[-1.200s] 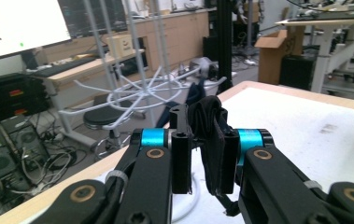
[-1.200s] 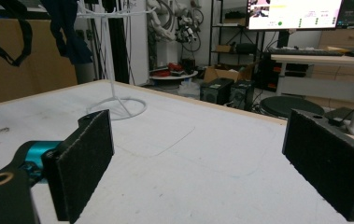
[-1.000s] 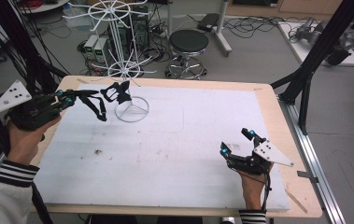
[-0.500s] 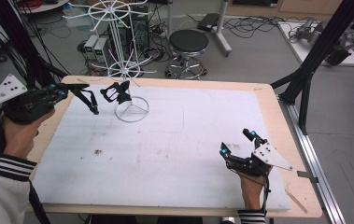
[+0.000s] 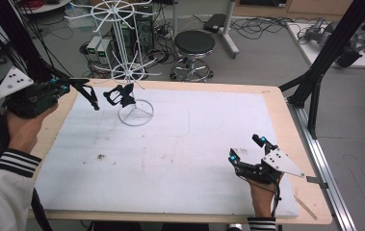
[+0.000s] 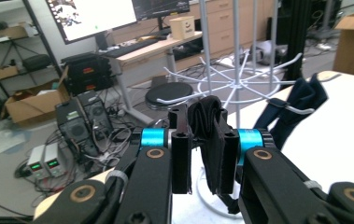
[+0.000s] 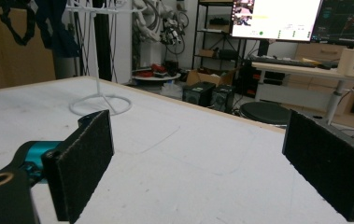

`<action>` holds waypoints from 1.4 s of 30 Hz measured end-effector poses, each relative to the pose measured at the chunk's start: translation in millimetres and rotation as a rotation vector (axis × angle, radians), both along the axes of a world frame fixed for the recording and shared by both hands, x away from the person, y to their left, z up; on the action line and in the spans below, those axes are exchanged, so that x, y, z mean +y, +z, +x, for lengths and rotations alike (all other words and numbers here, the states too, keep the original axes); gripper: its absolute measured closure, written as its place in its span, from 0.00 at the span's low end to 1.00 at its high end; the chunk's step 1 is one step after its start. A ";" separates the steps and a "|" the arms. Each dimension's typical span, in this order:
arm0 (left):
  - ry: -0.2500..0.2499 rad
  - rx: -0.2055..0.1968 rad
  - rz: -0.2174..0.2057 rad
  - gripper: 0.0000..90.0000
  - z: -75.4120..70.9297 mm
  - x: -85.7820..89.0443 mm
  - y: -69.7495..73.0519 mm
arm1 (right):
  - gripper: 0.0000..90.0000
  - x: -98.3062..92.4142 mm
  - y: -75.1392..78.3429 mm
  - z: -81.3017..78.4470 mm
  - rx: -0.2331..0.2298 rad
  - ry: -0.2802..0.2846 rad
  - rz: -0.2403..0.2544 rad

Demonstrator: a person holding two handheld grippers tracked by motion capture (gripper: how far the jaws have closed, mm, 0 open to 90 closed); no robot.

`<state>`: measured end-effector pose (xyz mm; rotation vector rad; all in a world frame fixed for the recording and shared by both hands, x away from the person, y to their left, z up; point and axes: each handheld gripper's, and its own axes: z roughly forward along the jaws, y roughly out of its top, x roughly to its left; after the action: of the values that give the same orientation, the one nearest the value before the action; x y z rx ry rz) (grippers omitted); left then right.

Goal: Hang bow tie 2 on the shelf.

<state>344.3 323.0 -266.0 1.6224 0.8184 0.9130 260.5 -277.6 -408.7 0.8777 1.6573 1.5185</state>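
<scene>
black fabric strip (image 6: 212, 158): sits pinched between the narrow jaws of the left gripper (image 6: 206, 128), upright, filling the gap. drawn back from the white wire rack (image 5: 136, 113) compared with a second ago, now well clear of its ring base; reads as a piece carried off, not hung. just beyond the jaws, hangs on a rack arm: dark blue cloth (image 6: 300, 105). rests wide open and empty low on the white padded table (image 5: 180, 159): right gripper (image 5: 246, 148), far from the strip.

A grey floor (image 5: 267, 62) strewn with cables is seen beyond the table, where a black round stool (image 5: 194, 44) stands. Monitors (image 7: 277, 18), desks (image 6: 165, 46) and shelving (image 6: 6, 46) are placed farther off.
</scene>
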 end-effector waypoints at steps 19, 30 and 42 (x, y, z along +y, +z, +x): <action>0.018 0.001 0.025 0.90 21.3 -15.0 4.7 | 0.09 -0.2 10.4 -16.9 -0.009 -0.014 -0.024; -0.001 0.013 0.056 0.90 31.0 -28.4 7.3 | 0.09 -4.6 9.1 -21.1 0.005 -0.018 -0.019; -0.020 0.035 0.094 0.90 39.9 -45.7 5.1 | 0.09 -7.7 6.2 -24.1 0.015 -0.009 0.002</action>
<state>384.2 277.3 -260.9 1.7287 0.7921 0.9233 236.4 -285.3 -402.6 0.8981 1.6610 1.5114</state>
